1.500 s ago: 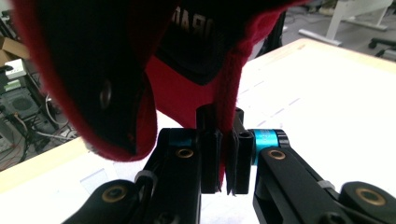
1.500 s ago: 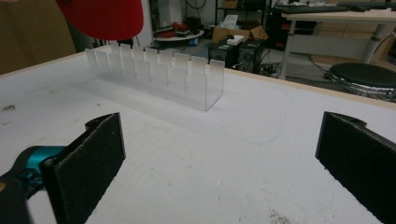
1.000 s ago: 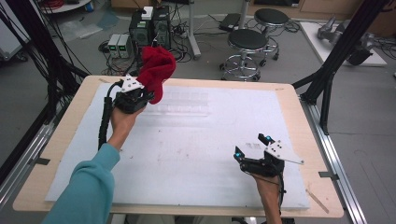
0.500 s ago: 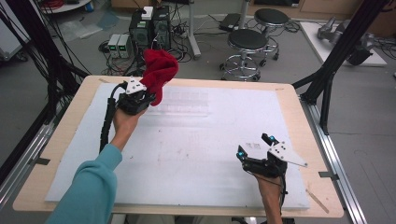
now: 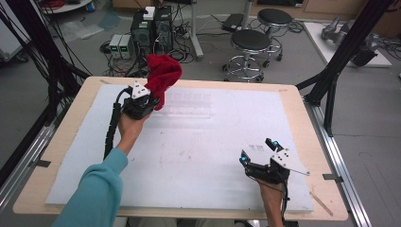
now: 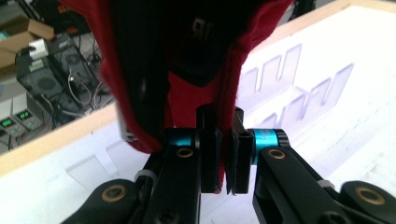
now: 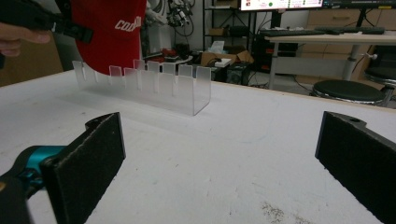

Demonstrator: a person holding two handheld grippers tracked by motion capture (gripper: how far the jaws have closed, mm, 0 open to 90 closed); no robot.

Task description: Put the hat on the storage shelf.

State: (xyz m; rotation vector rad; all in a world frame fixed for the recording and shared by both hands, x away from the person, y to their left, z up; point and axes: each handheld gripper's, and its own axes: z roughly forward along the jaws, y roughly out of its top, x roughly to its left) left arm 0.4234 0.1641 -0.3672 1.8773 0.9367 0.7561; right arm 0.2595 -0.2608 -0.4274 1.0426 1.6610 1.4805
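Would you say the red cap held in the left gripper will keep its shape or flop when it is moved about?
Probably floppy: the red cap hangs in soft folds from the left gripper, whose jaws pinch only an edge. It looks light, and the fuzzy fabric should not slip easily.

The red cap point(image 6: 140, 70) runs off the top edge of the left gripper view, so its crown and full shape are cut away, and up close it blurs into dark folds. The white lettering on it point(image 7: 128, 23) is cropped in the right gripper view, unreadable past the first few letters. The left claw point(image 6: 226, 154) has its pads buried in red fabric, so the exact spot they bite is hidden. From the high view, the clear slotted rack point(image 5: 189, 104) nearly vanishes against the white bench point(image 5: 198, 156); its slots can't be counted there. The right claw point(image 7: 224, 158) loses both jaw bases past the lower corners.
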